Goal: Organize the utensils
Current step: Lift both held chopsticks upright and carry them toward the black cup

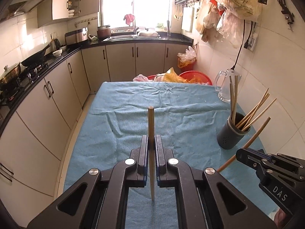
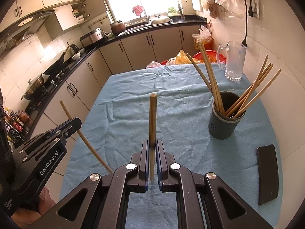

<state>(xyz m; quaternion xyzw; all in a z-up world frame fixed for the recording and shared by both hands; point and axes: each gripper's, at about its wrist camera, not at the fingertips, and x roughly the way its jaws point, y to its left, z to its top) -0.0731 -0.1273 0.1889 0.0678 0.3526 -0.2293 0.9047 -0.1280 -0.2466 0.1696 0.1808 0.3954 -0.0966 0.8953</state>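
My left gripper (image 1: 151,139) is shut on a wooden chopstick (image 1: 151,126) that stands upright between the jaws, over the blue cloth (image 1: 133,103). My right gripper (image 2: 152,145) is shut on another wooden chopstick (image 2: 152,114), also upright. A dark grey utensil holder (image 2: 225,120) with several chopsticks stands on the cloth, ahead and right of both grippers; it also shows in the left wrist view (image 1: 232,131). The right gripper (image 1: 240,155) shows in the left wrist view, just below the holder. The left gripper (image 2: 76,122) shows at the left of the right wrist view.
A clear glass mug (image 2: 234,61) stands at the table's far right by the tiled wall. A black phone (image 2: 266,173) lies on the cloth at the right. Red baskets with plastic bags (image 1: 171,76) sit beyond the table's far edge. Kitchen cabinets and a stove (image 1: 28,70) run along the left.
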